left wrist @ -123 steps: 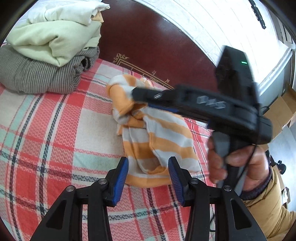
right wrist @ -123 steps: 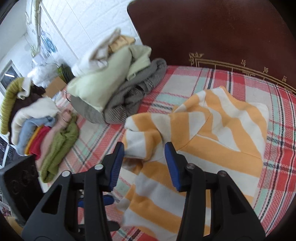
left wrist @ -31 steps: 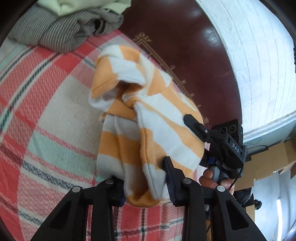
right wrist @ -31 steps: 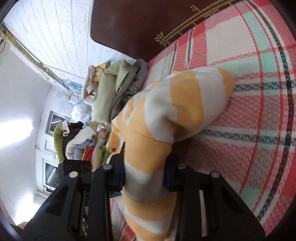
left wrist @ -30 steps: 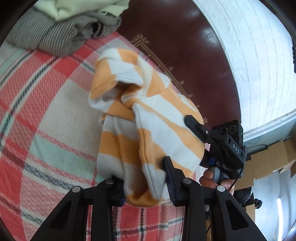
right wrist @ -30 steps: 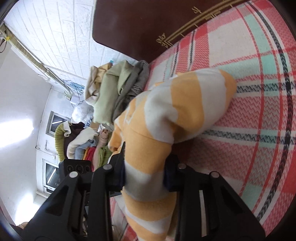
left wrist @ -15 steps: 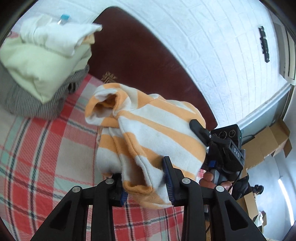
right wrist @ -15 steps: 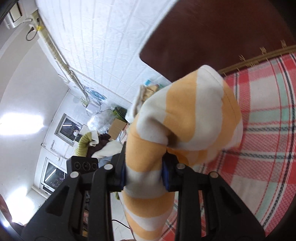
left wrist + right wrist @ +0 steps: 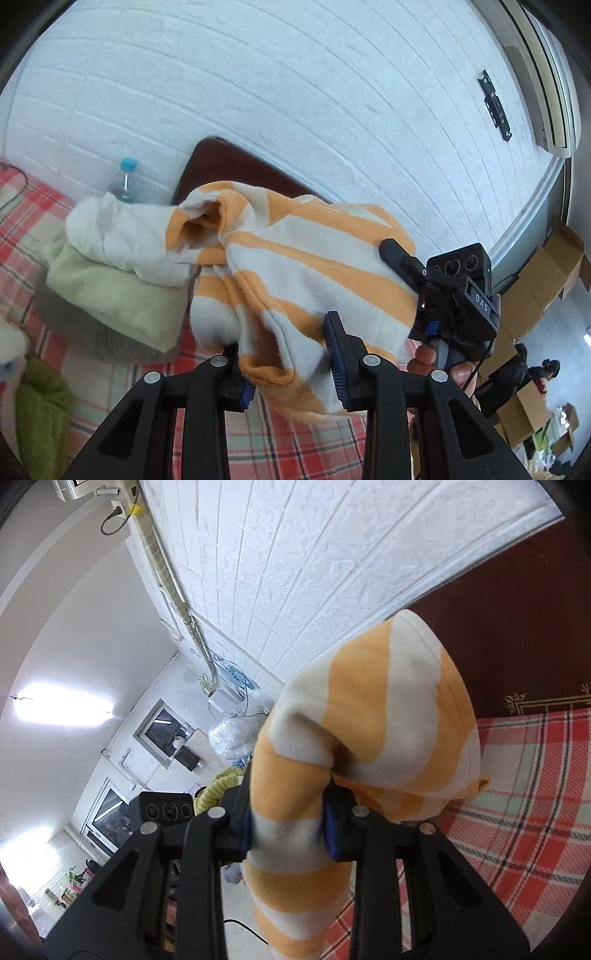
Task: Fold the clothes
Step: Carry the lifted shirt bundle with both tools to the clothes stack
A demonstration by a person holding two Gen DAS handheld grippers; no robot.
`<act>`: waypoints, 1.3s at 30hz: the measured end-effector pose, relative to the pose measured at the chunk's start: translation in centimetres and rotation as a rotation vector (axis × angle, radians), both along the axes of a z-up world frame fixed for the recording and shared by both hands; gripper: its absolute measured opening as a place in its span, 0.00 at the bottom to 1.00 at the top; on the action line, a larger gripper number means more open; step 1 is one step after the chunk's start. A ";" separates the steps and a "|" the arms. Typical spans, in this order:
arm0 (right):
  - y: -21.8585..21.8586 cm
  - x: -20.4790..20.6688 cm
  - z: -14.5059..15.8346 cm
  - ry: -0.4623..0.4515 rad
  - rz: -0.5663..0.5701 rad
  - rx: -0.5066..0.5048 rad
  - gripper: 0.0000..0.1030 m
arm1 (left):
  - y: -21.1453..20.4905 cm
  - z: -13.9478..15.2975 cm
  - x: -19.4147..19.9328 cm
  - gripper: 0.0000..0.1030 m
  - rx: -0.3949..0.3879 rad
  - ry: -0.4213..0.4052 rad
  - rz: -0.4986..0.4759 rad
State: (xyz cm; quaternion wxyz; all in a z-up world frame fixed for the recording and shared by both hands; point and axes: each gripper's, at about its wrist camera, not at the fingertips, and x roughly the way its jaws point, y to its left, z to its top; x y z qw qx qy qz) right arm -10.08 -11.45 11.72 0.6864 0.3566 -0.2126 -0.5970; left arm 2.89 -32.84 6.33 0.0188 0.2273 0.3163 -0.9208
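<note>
Though shared garment, bottle left-view only

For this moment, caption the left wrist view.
Both grippers, left and right, hold the orange-striped garment above the plaid bedspread.

Garment: broad stripes, orange alternating with off-white; orange ribbed hem at the lowest edge.
Left gripper: black frame, blue ridged pads, silver screw heads.
Right gripper: same black frame with blue pads.
Bedspread: plaid of coral red and cream, pale mint bands, thin dark navy lines.
Headboard: dark reddish brown, gold ornamental line near its lower edge.
Wall: white, embossed brick pattern.
Pile of clothes: white piece on top, pale green under it, grey at the bottom.
Bottle: clear, light blue cap.
Cardboard boxes: plain tan.
</note>
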 end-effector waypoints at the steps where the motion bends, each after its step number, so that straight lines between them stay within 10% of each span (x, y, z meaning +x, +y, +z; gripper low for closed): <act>1: -0.9 0.1 0.3 0.006 0.003 -0.006 0.32 | -0.3 0.9 0.5 0.31 -0.015 0.003 0.013; 16: -11.8 -2.4 1.0 -0.012 0.065 -0.040 0.32 | -8.9 3.7 -0.4 0.31 -0.121 -0.016 0.169; 28: -15.7 -3.8 3.5 0.090 0.042 -0.172 0.31 | -13.7 6.0 -2.8 0.31 -0.194 0.119 0.288; 39: -17.5 -5.2 -7.8 -0.025 0.065 0.121 0.31 | -15.8 -5.9 -3.4 0.31 -0.012 -0.091 0.282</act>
